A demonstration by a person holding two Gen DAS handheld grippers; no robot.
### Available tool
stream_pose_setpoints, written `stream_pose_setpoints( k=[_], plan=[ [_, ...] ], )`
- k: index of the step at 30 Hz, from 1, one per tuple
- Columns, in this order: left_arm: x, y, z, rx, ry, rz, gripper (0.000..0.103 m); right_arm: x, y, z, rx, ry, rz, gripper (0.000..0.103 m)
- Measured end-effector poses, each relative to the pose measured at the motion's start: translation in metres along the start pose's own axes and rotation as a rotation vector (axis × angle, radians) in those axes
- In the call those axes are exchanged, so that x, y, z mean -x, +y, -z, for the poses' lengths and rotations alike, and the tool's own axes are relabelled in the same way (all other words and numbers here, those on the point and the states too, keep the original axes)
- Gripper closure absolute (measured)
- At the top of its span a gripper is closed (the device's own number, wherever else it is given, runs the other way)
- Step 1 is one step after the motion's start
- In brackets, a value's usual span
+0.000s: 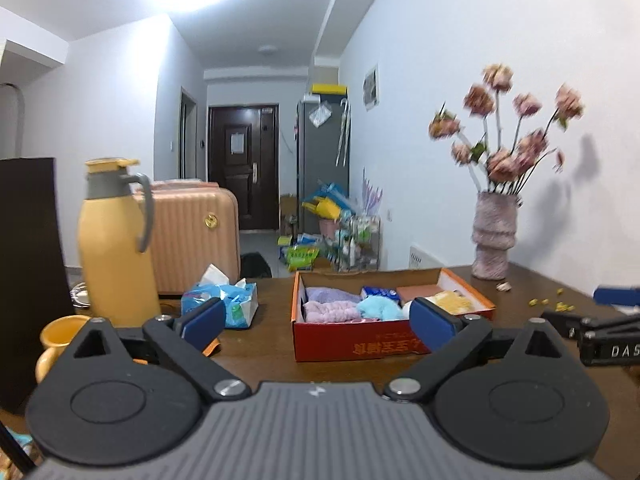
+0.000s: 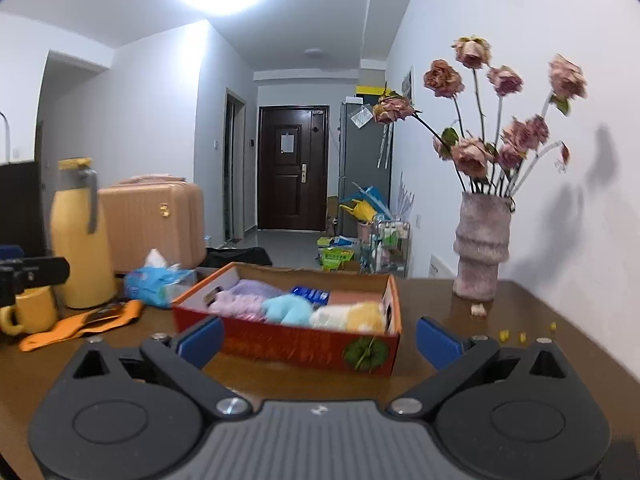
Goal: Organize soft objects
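Well back from the box, both tools hang above the near edge of the brown desk [image 1: 276,320] with nothing in them. At the far left stands a yellow thermos jug [image 1: 116,248] with a grey handle, and a yellow mug [image 1: 56,340] sits just beside it on the near side. An orange strap [image 2: 80,324] lies flat on the desk to the right of the mug. Behind it, a blue tissue pack [image 1: 232,300] with a white tissue poking up rests near the jug, and a peach suitcase [image 1: 192,236] stands beyond the desk's far edge.

The left tool [image 1: 320,324] has its blue pads spread wide, empty. In the middle of the desk sits the red cardboard box [image 1: 360,344], open at the top. Inside it, from left to right, are purple soft cloths [image 1: 328,304], a light blue plush piece [image 1: 380,306] and a pale yellow soft item [image 1: 452,300], packed touching one another; a blue packet [image 1: 380,292] lies at the box's far side.

The right tool [image 2: 320,344] is likewise spread wide and holds nothing. At the far right a pink ribbed vase [image 2: 480,256] of dried roses stands by the wall, with small yellow bits [image 2: 520,336] scattered on the desk near it.
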State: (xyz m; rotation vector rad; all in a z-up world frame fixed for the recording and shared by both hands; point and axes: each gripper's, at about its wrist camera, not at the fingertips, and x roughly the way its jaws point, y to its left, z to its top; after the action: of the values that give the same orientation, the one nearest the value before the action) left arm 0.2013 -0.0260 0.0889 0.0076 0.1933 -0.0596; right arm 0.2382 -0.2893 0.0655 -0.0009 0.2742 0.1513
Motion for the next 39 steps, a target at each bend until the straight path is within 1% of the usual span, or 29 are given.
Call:
stream_pose_setpoints(
  k=[2,5,7,10,12,15,17,18,21,23,25,27,31,39],
  plan=[
    [0.028,0.004,0.005,-0.001,-0.027,0.001,0.0,0.027,0.004,0.009,-0.029,-0.004,-0.02,0.0],
    [0.07,0.011,0.023,-0.013,-0.038,-0.005,0.0,0.07,0.012,0.027,-0.048,-0.005,-0.061,0.0],
    [0.097,0.014,0.035,0.007,-0.016,-0.01,0.0,0.095,0.018,0.038,-0.041,-0.006,-0.063,0.0],
    [0.132,0.014,0.057,0.015,-0.008,-0.007,0.0,0.139,0.033,0.058,-0.02,-0.017,-0.034,0.0],
    [0.149,0.011,0.072,-0.008,0.004,-0.015,0.0,0.169,0.045,0.075,-0.001,-0.018,-0.023,0.0],
    [0.16,0.005,0.085,-0.05,0.02,-0.017,0.0,0.193,0.054,0.095,0.01,-0.002,-0.086,0.0],
    [0.162,0.001,0.082,-0.065,0.003,-0.014,0.0,0.197,0.059,0.094,0.047,-0.007,-0.109,0.0],
    [0.162,0.0,0.08,-0.057,-0.006,-0.018,0.0,0.197,0.06,0.092,0.055,-0.022,-0.104,0.0],
    [0.164,0.001,0.078,-0.04,-0.007,-0.008,0.0,0.201,0.058,0.088,0.02,-0.054,-0.076,0.0],
    [0.164,0.001,0.08,-0.043,-0.005,-0.009,0.0,0.2,0.056,0.09,-0.001,-0.041,-0.093,0.0],
    [0.164,0.001,0.079,-0.041,-0.006,-0.01,0.0,0.197,0.056,0.091,-0.008,-0.022,-0.09,0.0],
    [0.165,0.002,0.078,-0.036,-0.008,-0.003,0.0,0.196,0.056,0.092,-0.011,-0.018,-0.077,0.0],
    [0.166,0.003,0.077,-0.021,-0.008,0.006,0.0,0.194,0.056,0.093,-0.018,-0.017,-0.08,0.0],
    [0.165,0.005,0.076,-0.017,-0.01,0.001,0.0,0.193,0.053,0.095,-0.046,-0.016,-0.076,0.0]
  ],
)
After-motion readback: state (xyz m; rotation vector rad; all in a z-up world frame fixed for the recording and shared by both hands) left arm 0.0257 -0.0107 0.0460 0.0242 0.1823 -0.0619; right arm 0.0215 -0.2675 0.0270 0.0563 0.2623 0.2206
